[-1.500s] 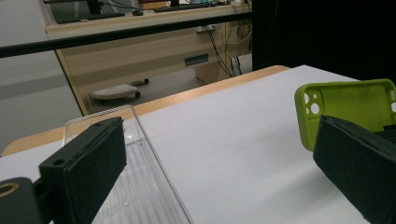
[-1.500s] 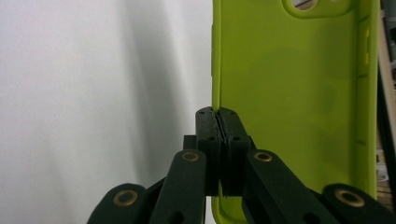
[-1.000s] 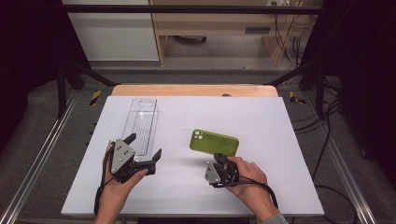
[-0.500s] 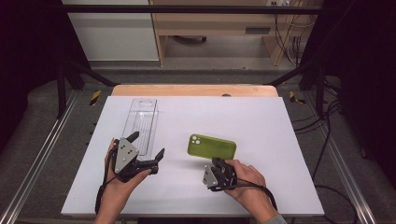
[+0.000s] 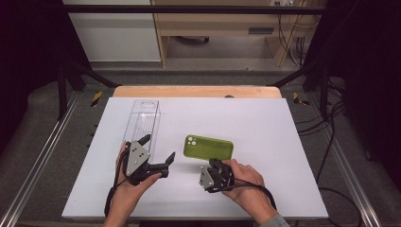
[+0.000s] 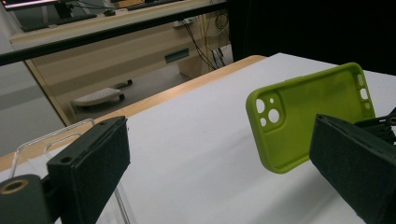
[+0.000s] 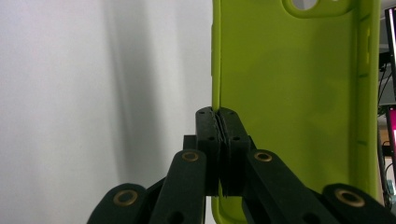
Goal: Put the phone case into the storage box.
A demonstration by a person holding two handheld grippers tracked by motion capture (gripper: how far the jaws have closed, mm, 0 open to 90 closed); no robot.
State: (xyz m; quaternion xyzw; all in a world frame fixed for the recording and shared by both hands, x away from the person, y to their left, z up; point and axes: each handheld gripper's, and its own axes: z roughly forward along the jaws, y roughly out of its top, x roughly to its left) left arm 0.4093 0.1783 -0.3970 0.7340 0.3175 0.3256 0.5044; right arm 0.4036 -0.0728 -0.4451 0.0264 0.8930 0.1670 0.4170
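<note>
A lime-green phone case [image 5: 208, 148] is held just above the white table [image 5: 265, 127], hollow side up, with camera holes at its left end. My right gripper [image 5: 214, 164] is shut on the case's near long edge; in the right gripper view the jaws pinch the case [image 7: 289, 93] rim at my right gripper [image 7: 218, 114]. My left gripper [image 5: 158, 148] stands open left of the case, nothing between its jaws. In the left gripper view the case [image 6: 308, 116] hangs tilted ahead, between the wide-apart jaws of my left gripper [image 6: 224, 154].
A clear plastic box [image 5: 143, 122] lies lengthwise on the table's left half, just beyond my left gripper. A wooden strip [image 5: 196, 91] runs along the table's far edge. Metal rails flank the table; cables hang at the right.
My right gripper has drawn the green case toward the near edge and slightly left. The left gripper has shifted a little nearer too, still open.
</note>
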